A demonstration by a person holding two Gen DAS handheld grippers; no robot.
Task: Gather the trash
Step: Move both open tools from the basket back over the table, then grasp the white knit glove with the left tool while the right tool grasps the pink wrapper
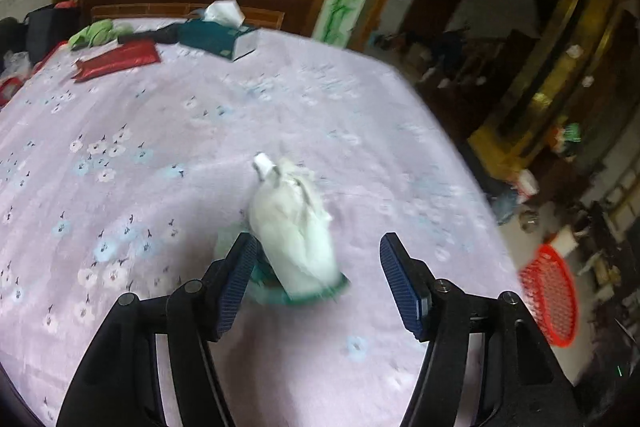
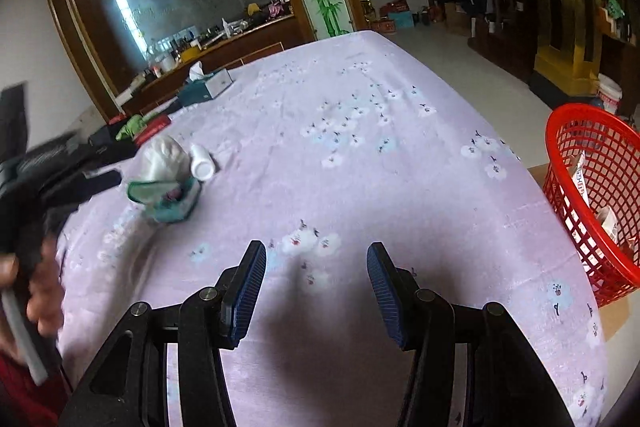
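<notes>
The left gripper (image 1: 318, 283) hangs with jaws spread around a crumpled white tissue (image 1: 294, 223) on a green wrapper (image 2: 168, 197). Beside the tissue lies a white bottle (image 2: 203, 163). The right gripper (image 2: 316, 291), also spread and empty, hovers farther from the tissue, the red basket (image 2: 600, 195) beyond.

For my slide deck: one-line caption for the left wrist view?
Open left gripper approaches crumpled white tissue on a lilac floral bedspread, red basket beside.

Lilac flower-printed cloth (image 2: 400, 187); red mesh basket (image 2: 596, 195); white crumpled tissue (image 1: 294, 227)
</notes>
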